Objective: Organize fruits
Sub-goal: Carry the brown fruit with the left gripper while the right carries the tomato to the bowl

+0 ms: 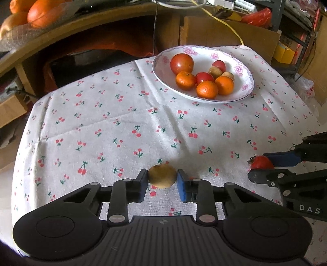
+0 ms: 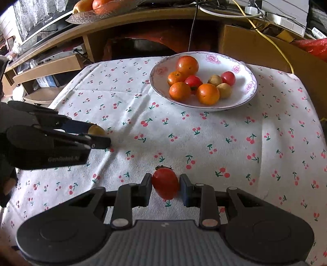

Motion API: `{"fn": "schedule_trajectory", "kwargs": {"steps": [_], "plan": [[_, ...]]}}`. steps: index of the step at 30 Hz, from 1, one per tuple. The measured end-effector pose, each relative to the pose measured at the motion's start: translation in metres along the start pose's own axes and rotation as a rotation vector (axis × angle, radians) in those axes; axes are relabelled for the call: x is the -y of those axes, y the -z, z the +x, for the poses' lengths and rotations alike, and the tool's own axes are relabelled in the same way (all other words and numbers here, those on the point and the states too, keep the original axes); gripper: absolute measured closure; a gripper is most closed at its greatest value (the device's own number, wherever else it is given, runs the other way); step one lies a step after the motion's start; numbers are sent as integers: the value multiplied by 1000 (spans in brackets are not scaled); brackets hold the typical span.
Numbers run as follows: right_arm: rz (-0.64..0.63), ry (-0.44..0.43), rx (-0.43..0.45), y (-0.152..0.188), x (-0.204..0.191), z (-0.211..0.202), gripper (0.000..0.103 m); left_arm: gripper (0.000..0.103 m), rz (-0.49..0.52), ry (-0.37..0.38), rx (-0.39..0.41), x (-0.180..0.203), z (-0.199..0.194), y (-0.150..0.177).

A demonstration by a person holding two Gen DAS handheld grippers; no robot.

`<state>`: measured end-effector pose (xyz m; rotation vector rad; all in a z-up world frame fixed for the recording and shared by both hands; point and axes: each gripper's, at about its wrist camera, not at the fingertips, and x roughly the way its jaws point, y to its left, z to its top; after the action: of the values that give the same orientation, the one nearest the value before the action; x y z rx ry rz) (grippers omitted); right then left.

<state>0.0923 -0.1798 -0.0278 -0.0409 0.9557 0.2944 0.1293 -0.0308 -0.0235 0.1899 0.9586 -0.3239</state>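
A white flowered plate point(image 1: 163, 76) point(image 2: 159, 90) at the far side of the table holds a big tomato point(image 1: 181, 63), small tomatoes, oranges point(image 1: 206, 89) and small brown fruits. My left gripper point(image 1: 162, 179) is shut on a small brown fruit point(image 1: 162, 176) near the table's front edge; the same fruit point(image 2: 96, 130) shows between its fingers in the right wrist view. My right gripper point(image 2: 166, 185) is shut on a small red tomato point(image 2: 165, 183) with a green stem, also seen from the side as the tomato point(image 1: 261, 162) at the right.
A white cloth with a cherry print point(image 1: 122, 126) point(image 2: 204, 139) covers the table. Behind it stands a wooden desk point(image 1: 81, 24) with a tray of oranges point(image 1: 36, 12), cables and cardboard boxes point(image 1: 224, 32). A person's dark sleeve point(image 2: 6, 122) is at the left edge.
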Motion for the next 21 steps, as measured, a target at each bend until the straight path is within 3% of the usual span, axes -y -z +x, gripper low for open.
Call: {"fn": "schedule_trajectory", "kwargs": {"steps": [8, 21], "plan": [[-1, -21, 2, 0, 0, -3, 58, 65, -5, 20, -9, 8, -7, 4], [48, 7, 67, -4, 3, -28, 58, 65, 22, 88, 53, 25, -28, -5]]}}
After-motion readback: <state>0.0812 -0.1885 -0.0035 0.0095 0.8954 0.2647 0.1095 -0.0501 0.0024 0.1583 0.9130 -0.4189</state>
